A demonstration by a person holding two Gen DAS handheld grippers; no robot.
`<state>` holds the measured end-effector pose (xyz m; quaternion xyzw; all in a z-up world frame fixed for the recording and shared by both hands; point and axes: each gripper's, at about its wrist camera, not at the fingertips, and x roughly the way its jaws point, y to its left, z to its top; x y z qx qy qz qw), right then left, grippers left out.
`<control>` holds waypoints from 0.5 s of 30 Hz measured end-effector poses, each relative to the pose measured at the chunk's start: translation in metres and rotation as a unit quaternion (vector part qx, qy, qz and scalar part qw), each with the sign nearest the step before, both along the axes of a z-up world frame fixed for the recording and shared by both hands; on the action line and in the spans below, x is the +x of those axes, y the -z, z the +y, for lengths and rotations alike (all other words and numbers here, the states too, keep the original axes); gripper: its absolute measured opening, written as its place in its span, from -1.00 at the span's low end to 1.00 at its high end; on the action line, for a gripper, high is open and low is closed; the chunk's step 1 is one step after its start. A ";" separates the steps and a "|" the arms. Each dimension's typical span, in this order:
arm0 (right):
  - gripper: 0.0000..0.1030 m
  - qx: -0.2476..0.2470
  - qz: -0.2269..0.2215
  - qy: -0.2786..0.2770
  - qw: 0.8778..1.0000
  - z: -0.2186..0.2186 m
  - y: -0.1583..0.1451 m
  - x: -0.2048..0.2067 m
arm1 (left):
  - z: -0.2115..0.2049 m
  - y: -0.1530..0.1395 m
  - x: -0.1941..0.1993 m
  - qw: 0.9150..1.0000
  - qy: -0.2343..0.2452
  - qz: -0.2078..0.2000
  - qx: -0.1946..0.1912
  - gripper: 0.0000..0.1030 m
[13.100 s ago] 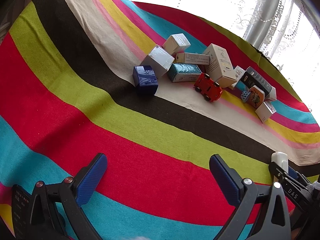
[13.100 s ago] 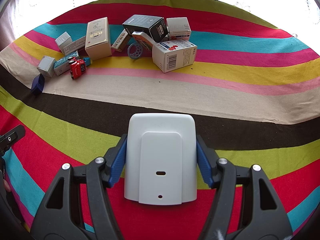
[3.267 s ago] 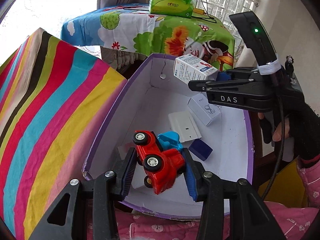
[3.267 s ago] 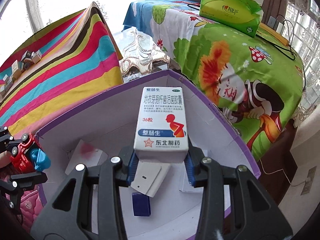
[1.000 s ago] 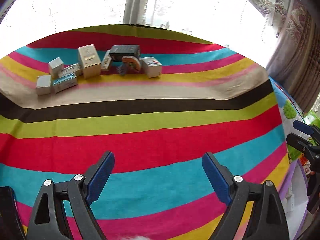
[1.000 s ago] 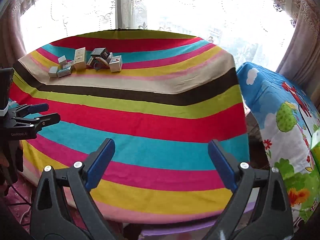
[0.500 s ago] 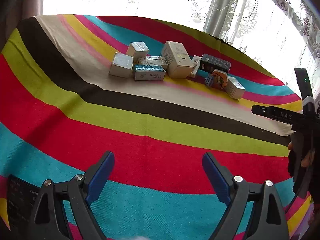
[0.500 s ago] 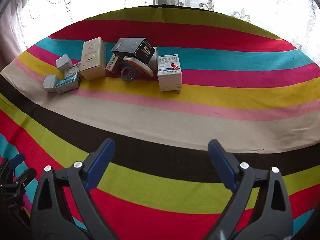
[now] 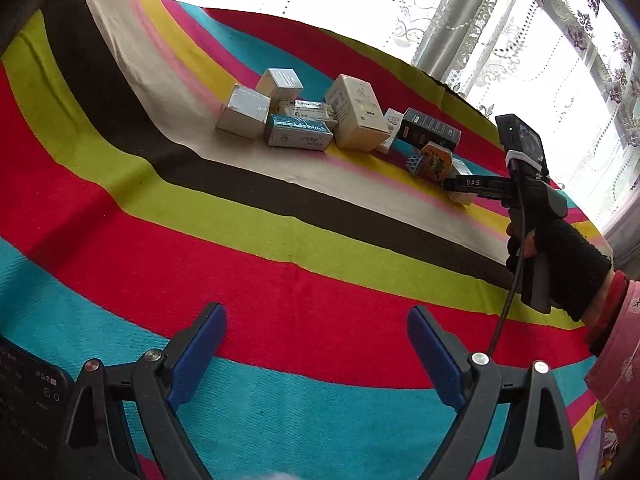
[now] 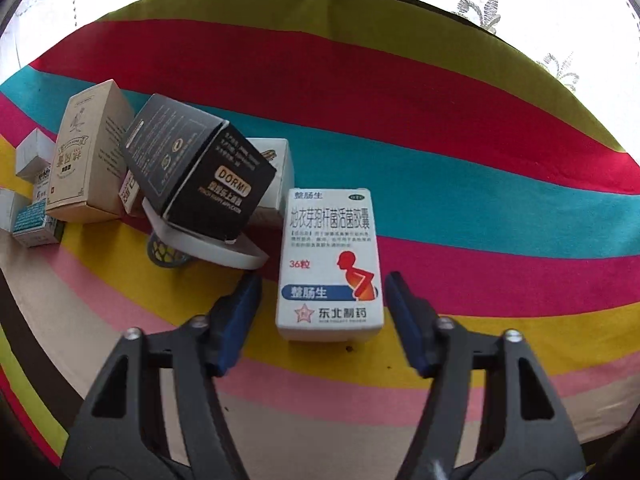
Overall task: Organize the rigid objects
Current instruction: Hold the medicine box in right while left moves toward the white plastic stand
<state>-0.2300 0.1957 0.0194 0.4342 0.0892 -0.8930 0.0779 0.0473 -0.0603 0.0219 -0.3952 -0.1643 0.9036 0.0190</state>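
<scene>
Several small boxes lie in a cluster on the striped cloth [image 9: 280,248]. My right gripper [image 10: 322,316] is open, its blue pads on either side of a white medicine box [image 10: 330,260] with a red figure, not touching it. A black DORMI box [image 10: 196,168] leans on a white flat piece [image 10: 208,250] just to its left. A cream box [image 10: 90,156] stands further left. My left gripper [image 9: 316,344] is open and empty, low over the red stripe, well short of the cluster. In the left wrist view the right gripper [image 9: 460,186] reaches the cluster's right end.
In the left wrist view a teal box [image 9: 298,132], white cubes [image 9: 244,110] and the cream box [image 9: 358,112] form the cluster's left part. A small blue mesh basket [image 10: 166,254] sits under the white piece. Curtains and a window [image 9: 520,40] lie beyond the far edge.
My right gripper has moved forward to the cluster and now straddles the white medicine box. My left gripper has moved slightly closer to the cluster and stays open.
</scene>
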 end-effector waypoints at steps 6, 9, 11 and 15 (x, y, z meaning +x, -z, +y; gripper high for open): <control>-0.15 -0.083 0.021 -0.200 0.976 -0.033 -0.041 0.081 | 0.003 -0.001 0.001 1.000 0.002 -0.002 -0.003 0.84; -0.15 -0.059 0.029 -0.199 0.978 -0.026 -0.055 0.112 | 0.003 -0.001 0.002 1.000 0.002 -0.001 0.000 0.84; -0.15 -0.042 0.030 -0.166 0.985 -0.010 -0.055 0.123 | 0.002 -0.001 0.002 1.000 0.002 0.000 0.003 0.84; -0.15 -0.055 0.028 -0.118 0.991 0.024 -0.055 0.151 | 0.002 -0.001 0.002 1.000 0.002 0.000 0.003 0.85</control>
